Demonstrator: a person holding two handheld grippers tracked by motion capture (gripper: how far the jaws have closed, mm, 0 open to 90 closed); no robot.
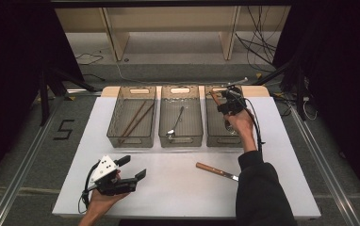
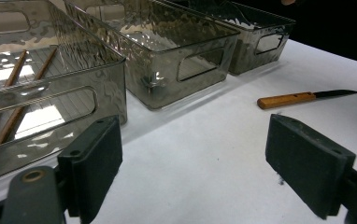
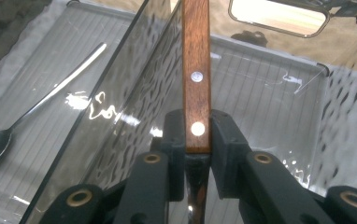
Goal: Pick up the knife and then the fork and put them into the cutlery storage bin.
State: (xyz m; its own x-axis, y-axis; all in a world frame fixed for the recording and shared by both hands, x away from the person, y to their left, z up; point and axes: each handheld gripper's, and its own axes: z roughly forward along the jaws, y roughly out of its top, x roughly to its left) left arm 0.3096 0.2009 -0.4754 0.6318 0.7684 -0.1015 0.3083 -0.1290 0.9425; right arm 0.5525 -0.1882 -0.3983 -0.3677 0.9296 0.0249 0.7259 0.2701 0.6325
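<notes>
Knife (image 3: 196,79) clamped by its wooden handle between the pads of the right gripper (image 3: 197,135) — handle pointing away over the right bin (image 3: 279,88), blade running back under the gripper, out of sight. Held above that bin at the far right of the tabletop (image 1: 178,183), close to the clear wall shared with the middle bin (image 1: 180,115).

Risks from here, as a judgement:
- Narrow grip near the handle's end, so a pivot or slip of the knife seems possible on any quick tilt.
- Closeness to the dividing wall — a sideways drift likely to knock the rim, or drop the knife beside the spoon (image 3: 36,112) in the middle bin instead.
- Release from too high: a bounce, a clatter, maybe a landing propped against the wall rather than flat.
- Hidden blade tip liable to catch the near edge of the bin on the way down.

Left gripper (image 1: 133,168) resting low at the near left of the tabletop, released, nothing between its pads. Second knife (image 2: 305,98) lying loose on the tabletop to its right, well apart from the bins. Chopsticks (image 1: 135,118) lying in the left bin (image 1: 132,117), untouched.
</notes>
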